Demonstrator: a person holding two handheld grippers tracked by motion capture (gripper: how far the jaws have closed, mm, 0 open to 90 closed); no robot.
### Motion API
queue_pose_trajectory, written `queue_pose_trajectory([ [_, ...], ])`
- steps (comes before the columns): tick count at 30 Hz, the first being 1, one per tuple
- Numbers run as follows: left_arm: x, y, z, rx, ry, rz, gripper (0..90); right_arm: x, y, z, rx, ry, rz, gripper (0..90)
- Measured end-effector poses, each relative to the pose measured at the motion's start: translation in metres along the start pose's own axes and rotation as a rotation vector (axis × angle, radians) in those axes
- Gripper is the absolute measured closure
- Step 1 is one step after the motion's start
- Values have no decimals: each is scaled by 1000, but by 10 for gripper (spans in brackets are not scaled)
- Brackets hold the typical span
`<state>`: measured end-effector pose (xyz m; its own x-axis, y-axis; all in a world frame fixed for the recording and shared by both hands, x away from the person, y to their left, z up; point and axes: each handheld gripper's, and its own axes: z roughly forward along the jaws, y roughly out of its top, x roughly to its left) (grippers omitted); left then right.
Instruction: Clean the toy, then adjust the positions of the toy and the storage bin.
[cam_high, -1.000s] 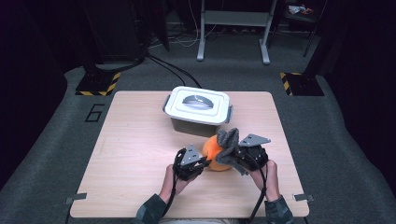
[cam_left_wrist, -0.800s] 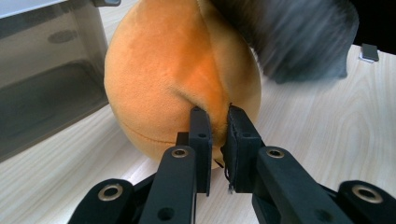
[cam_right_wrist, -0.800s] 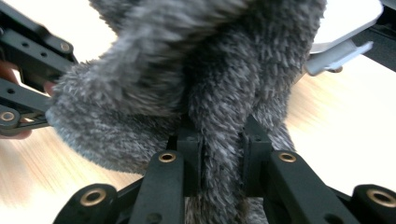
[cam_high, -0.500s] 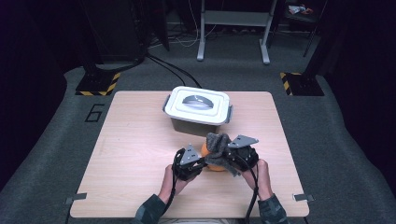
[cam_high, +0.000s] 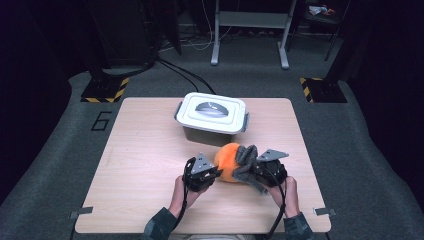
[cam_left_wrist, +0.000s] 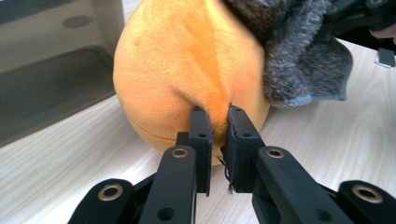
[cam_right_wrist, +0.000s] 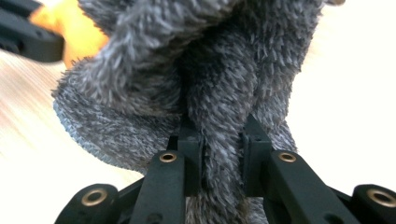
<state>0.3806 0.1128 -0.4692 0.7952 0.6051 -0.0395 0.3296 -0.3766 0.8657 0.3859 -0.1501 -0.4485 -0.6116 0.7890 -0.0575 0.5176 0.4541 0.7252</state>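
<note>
An orange plush ball (cam_high: 226, 161) lies on the wooden table (cam_high: 150, 150), with a grey fuzzy piece (cam_high: 246, 161) attached on its right side. My left gripper (cam_high: 214, 172) comes at the ball from the left. In the left gripper view it (cam_left_wrist: 219, 117) is shut on a pinched fold of the orange plush (cam_left_wrist: 187, 60), with the grey fuzz (cam_left_wrist: 299, 56) behind. My right gripper (cam_high: 253, 171) is at the right. In the right gripper view it (cam_right_wrist: 219, 133) is shut on a bunch of grey fuzz (cam_right_wrist: 224, 70). A bit of orange plush (cam_right_wrist: 79, 32) shows at the upper left.
A white lidded box (cam_high: 212, 112) with side latches stands just behind the plush, at the table's middle back. Bare tabletop lies to the left. Dark floor with cables and stand feet surrounds the table.
My right gripper has come down toward the table with the grey fuzz, which hung above the orange ball before and now lies against its right side. The left gripper stayed put.
</note>
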Motion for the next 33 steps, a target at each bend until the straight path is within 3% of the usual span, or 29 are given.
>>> queue_pose_trajectory([
  [17, 7, -5, -4, 8, 41, -47, 819, -22, -36, -16, 40, -27, 115, 734],
  [18, 7, -5, -4, 11, 40, -47, 819, -24, -38, -17, 46, -21, 94, 731],
  [19, 7, -4, -4, 9, 42, -50, 819, -23, -38, -18, 48, -18, 115, 729],
  [24, 7, -3, -3, 10, 46, -54, 819, -20, -45, -21, 62, 9, 108, 723],
  [33, 10, -4, -3, 4, 64, -68, 819, -7, -60, -19, 144, 68, 121, 712],
])
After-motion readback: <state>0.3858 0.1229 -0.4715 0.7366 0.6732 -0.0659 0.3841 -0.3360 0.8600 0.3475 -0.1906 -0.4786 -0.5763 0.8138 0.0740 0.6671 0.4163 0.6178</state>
